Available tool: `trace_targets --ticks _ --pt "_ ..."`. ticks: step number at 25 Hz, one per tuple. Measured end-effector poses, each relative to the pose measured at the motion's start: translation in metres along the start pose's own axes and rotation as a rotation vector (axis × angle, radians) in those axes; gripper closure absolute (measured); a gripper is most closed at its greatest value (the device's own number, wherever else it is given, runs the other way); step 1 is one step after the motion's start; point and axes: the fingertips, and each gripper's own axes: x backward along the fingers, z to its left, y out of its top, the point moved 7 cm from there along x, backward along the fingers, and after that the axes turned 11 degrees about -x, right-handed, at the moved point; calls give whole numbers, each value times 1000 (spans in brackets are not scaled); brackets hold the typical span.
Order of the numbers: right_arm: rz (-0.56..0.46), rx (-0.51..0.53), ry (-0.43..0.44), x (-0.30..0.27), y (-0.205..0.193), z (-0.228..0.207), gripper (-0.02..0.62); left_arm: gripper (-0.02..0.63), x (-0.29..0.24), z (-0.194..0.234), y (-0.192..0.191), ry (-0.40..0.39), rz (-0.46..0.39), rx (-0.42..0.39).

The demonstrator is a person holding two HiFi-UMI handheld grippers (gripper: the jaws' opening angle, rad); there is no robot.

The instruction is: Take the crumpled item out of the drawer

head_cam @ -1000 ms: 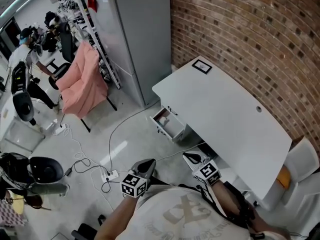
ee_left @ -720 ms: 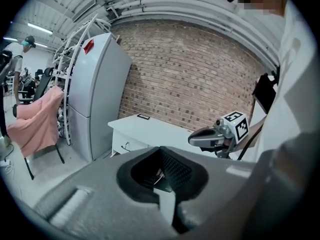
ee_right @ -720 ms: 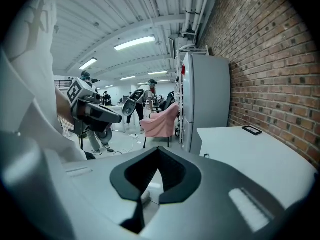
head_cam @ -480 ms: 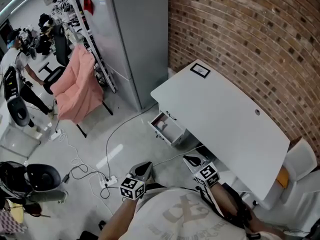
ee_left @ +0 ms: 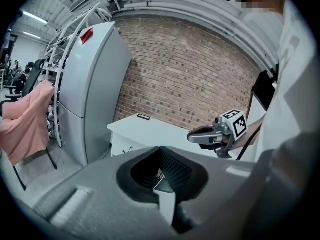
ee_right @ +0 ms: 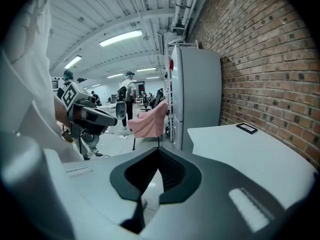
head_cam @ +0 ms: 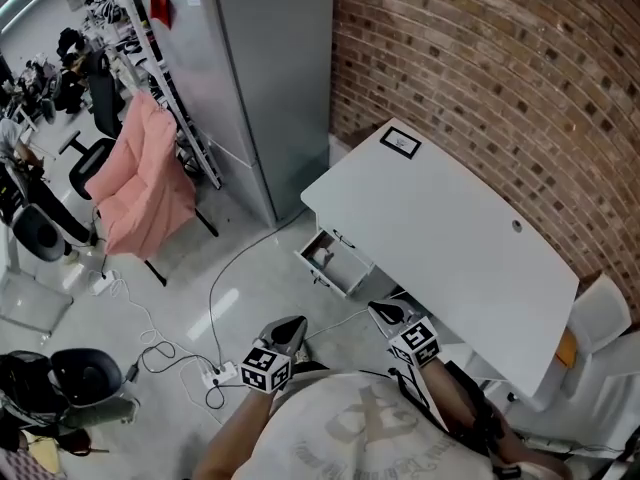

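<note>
Under the left end of the white desk, a drawer stands pulled open. A small pale thing lies inside it, too small to make out. Both grippers hang low in front of the person's chest, well short of the drawer. My left gripper is shut and empty; its joined jaws point towards the desk. My right gripper is also shut with nothing in it. Each gripper shows in the other's view: the right gripper and the left gripper.
A tall grey cabinet stands left of the desk against the brick wall. A chair draped in pink cloth and cables with a power strip occupy the floor at left. A black frame lies on the desk's far end.
The head view has drifted slightly, so the pink chair and floor clutter sit further left. Both grippers stay shut in nearly the same place.
</note>
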Motion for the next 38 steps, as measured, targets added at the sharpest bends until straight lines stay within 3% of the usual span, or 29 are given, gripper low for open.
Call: trace_targets --ticks 11,22,32,38 --pt "6 -49 -93 -71 38 -3 588 601 -8 95 16 -68 15 -3" --pt "25 -27 -200 -129 76 -8 588 601 -5 174 17 -159 23 -10" --pt "106 3 -161 -173 87 -15 588 601 -13 198 18 -161 21 43" --pt "134 15 -112 -198 86 -26 588 601 -20 205 12 -122 32 65"
